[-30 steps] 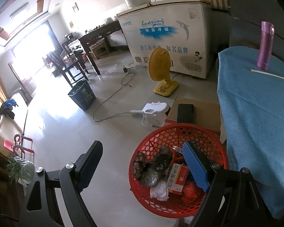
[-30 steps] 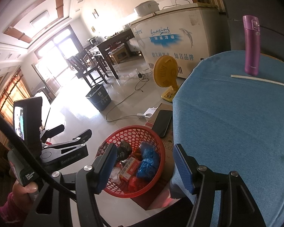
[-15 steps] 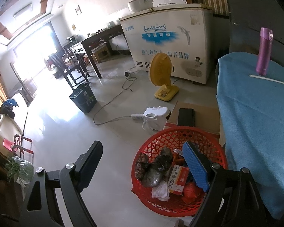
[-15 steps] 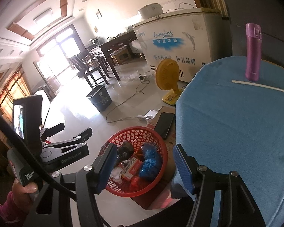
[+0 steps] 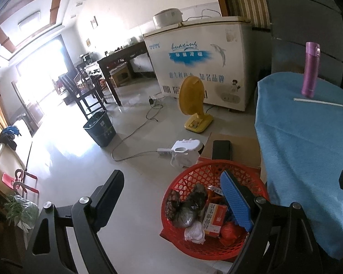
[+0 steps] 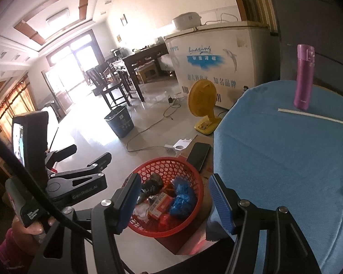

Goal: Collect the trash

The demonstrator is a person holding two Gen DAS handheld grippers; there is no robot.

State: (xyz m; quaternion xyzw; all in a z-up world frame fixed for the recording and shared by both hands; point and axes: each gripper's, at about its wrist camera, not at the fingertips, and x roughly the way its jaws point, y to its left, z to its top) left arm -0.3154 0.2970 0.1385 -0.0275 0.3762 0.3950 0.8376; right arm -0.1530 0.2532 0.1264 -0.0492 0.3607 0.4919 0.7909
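We hold both tongs over the round red plastic mesh basket (image 5: pixel 213 210), our landmark here, which sits on the floor on a flat piece of brown cardboard (image 5: pixel 237 147) just beside the blue cloth-covered tabletop (image 6: pixel 285 159). The left tongs (image 5: pixel 171 203) stand wide apart and carry nothing; the right tongs (image 6: pixel 175 199) are likewise apart and empty, hanging above the basket's near rim.

The trash is already in the basket: a dark crumpled bag (image 5: pixel 187 207), an orange and white cardboard box with printed characters (image 5: pixel 215 219), a white wad of tissue (image 5: pixel 194 231), a red crumpled wrapper (image 5: pixel 229 233) and, seen from the right wrist, a bunched blue plastic bag (image 6: pixel 181 199). Beyond the basket on the cardboard lies a black phone (image 5: pixel 220 149). Up on the tabletop, well apart from the basket, only a tall purple flask (image 6: pixel 304 77) and a thin white strip (image 6: pixel 313 116) are left.

By our judgement the collecting is close to done, and the risks lie in what we choose next. The strip may be trash, but it lies just beside the flask; a careless reach could knock the flask over. The strip is thin and flat on cloth, so the tongs may pinch the fabric and drag it. The phone is no trash; we should leave it alone. Catching the basket rim could tip the light basket and spill it.
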